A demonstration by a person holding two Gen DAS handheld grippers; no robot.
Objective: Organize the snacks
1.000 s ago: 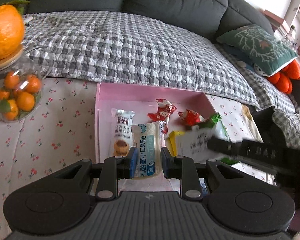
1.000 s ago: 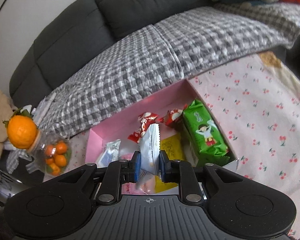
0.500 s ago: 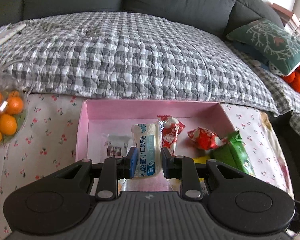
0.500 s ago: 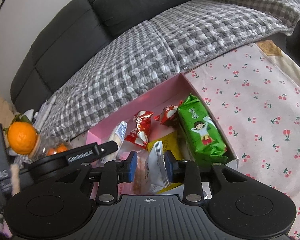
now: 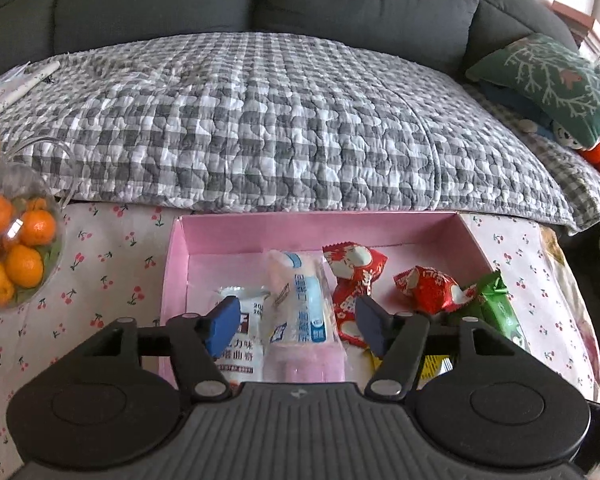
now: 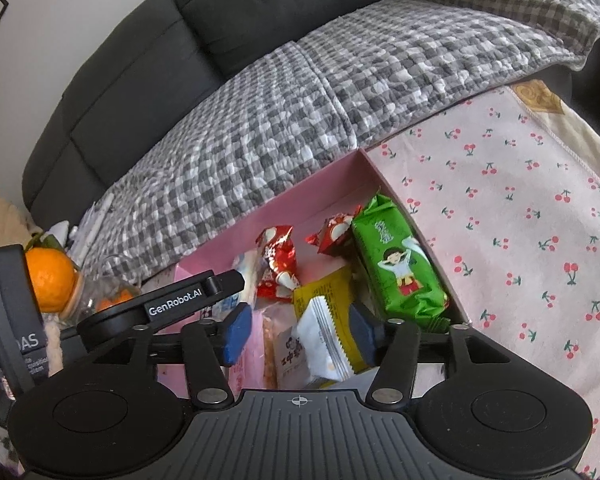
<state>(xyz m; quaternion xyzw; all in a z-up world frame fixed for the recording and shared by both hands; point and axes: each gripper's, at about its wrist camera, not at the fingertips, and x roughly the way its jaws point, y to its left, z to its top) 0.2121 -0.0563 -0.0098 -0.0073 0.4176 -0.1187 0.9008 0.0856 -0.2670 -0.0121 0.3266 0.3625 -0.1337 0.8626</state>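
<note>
Snacks all inside pink box (image 5: 260, 228); both packets released, left gripper (image 5: 296, 326) and right gripper (image 6: 300, 334) spreading apart. Counter (image 6: 520, 200) shows none left.

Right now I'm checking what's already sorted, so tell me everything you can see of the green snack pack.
The green snack pack is a glossy, pillow-shaped plastic wrapper with crimped ends, printed with a cartoon child and pale lettering. It looks sealed and full. It lies lengthwise inside the pink box, against the box's right wall. Its far end meets a red candy, and a yellow packet lies beside it. Neither set of tongs touches it.
</note>
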